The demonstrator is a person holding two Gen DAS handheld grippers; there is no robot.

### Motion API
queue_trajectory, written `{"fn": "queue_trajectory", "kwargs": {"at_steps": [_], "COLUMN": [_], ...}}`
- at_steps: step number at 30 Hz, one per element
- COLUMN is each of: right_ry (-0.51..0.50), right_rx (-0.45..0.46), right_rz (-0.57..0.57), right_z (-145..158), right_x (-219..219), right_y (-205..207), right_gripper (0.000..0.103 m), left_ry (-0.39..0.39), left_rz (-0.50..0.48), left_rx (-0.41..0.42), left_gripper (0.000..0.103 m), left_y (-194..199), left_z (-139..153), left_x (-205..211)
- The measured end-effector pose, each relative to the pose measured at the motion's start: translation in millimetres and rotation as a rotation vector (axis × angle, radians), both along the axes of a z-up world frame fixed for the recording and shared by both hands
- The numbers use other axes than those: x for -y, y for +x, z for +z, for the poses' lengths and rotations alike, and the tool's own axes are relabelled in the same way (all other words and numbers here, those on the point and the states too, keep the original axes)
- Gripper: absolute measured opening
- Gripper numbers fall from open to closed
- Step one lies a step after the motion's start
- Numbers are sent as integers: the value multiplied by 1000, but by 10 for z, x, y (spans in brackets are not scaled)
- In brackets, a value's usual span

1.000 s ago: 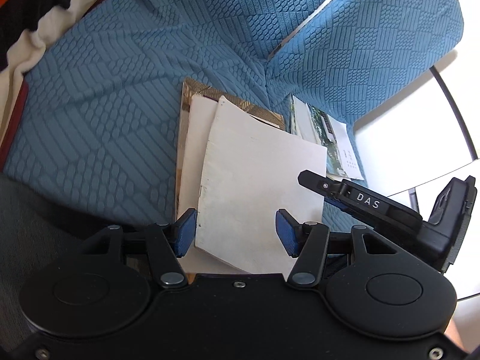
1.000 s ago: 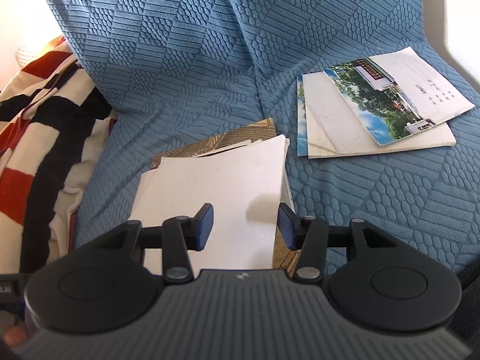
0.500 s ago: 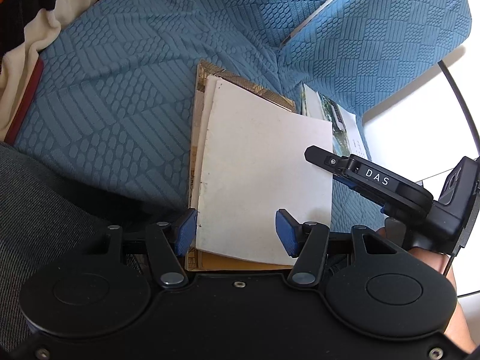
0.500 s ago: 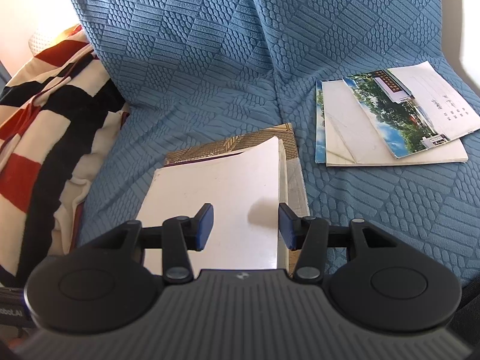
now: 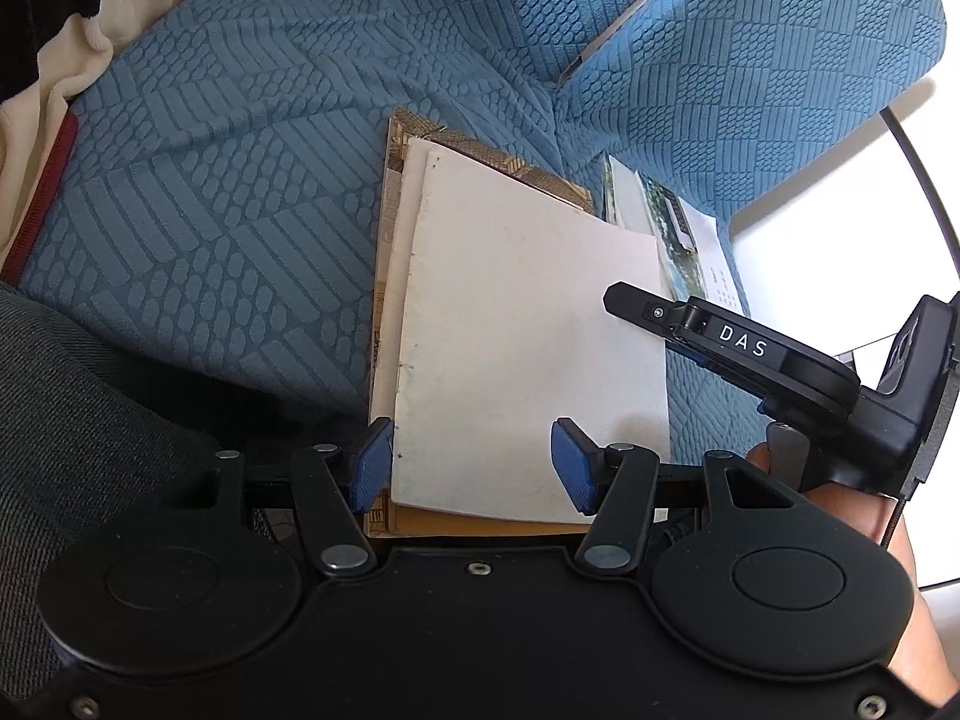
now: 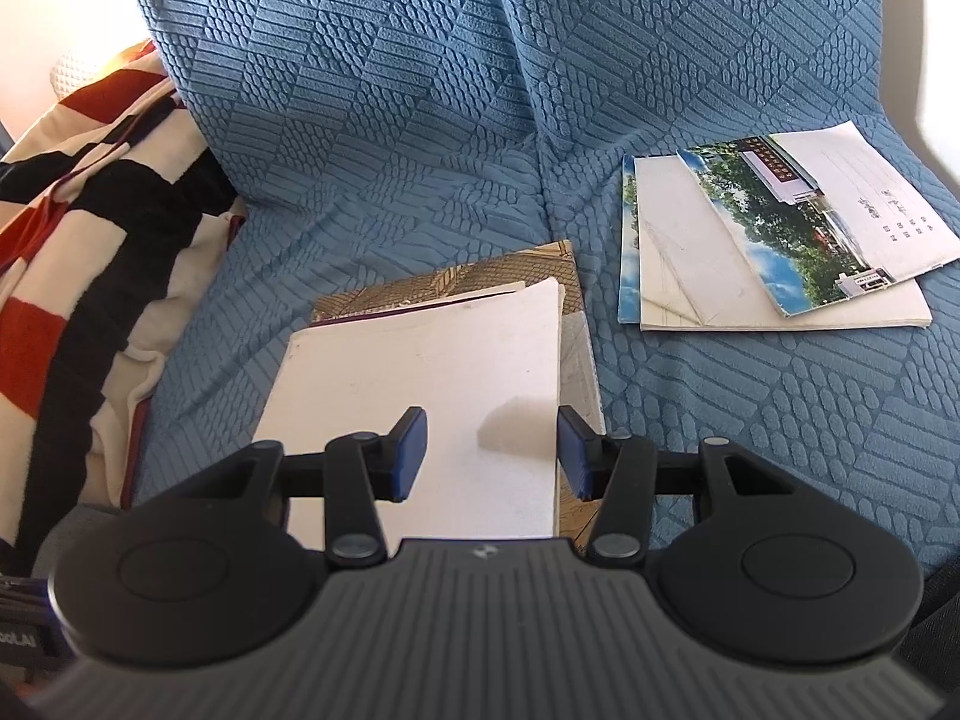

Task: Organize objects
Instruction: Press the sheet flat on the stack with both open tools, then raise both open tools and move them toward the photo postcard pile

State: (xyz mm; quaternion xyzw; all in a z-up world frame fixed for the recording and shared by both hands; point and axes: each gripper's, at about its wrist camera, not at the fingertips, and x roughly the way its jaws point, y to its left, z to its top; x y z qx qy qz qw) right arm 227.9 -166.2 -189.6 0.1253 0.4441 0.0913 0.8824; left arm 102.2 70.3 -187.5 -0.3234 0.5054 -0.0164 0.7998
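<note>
1. Blue textured sofa cover (image 6: pixel 372 120) is serving as the work surface; a striped blanket (image 6: pixel 78 192) is lying at its left edge.
2. Your left gripper (image 5: pixel 474 462) is hovering wide apart over the near edge of the white booklet (image 5: pixel 528 348), gripping nothing.
3. Your right gripper (image 6: pixel 492 450) is likewise gaping and empty above that booklet's right edge.
4. Since a second ago, the booklet is sitting squarer on the patterned book (image 6: pixel 450 282): the stack is looking aligned.
5. Outward, the second pile, topped by a photo brochure (image 6: pixel 780 222), is lying well apart and fanned, probably needing squaring next.
</note>
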Motion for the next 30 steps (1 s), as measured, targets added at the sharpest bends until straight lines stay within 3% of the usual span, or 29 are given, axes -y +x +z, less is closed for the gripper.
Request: {"fn": "queue_trajectory", "kwargs": {"at_steps": [4,9,23,30], "right_ry": [-45,-67,6,23], "right_rx": [-7,27,185,253], "right_rz": [18,51,111,126], "right_z": [-13,149,1145,1513], "right_x": [-9,5,-56,-70], "right_y": [35,27,-170,-353], "right_gripper": [50,49,49,49], "left_ry": [11,110,210,256], "left_rz": [2,22,56,61], "left_rx": [-1,16,234,301], "left_gripper": [54,54,56,57], "left_y": [2,-17,-70,-136], "left_z": [22,214,1137,1513], "left_x": [-2,-7,-28,24]}}
